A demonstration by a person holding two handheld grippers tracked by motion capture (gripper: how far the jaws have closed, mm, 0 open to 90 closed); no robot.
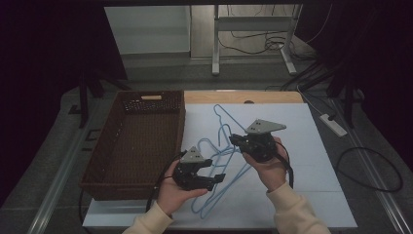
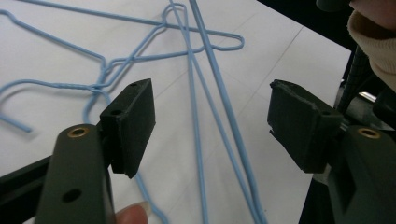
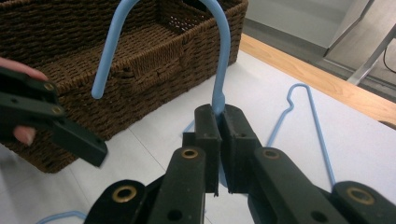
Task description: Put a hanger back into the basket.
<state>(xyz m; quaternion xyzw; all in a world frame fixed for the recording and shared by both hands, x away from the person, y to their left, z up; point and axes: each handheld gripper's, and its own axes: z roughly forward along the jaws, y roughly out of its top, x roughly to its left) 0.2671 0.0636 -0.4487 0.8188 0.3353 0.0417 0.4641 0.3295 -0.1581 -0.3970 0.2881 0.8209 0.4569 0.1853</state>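
My right gripper (image 3: 218,116) has its fingers (image 3: 239,140) clenched on the neck of a light blue wire clothes hanger (image 3: 219,56), just below its hook, which curves up in front of the right gripper view with the brown woven wicker basket (image 3: 140,51) behind it. In the high view that right gripper (image 1: 237,141) sits near the middle of the white tabletop (image 1: 311,141), and the held hanger (image 1: 221,131) is tangled with other blue wire hangers (image 1: 219,190) that spread from the middle toward the near edge. My left gripper (image 1: 219,178) hovers over that tangle, closer to the near edge, its fingers (image 2: 135,121) released and wide apart, with several blue wires (image 2: 205,107) lying on the tabletop between them. The basket (image 1: 136,141) stands along the tabletop's left edge.
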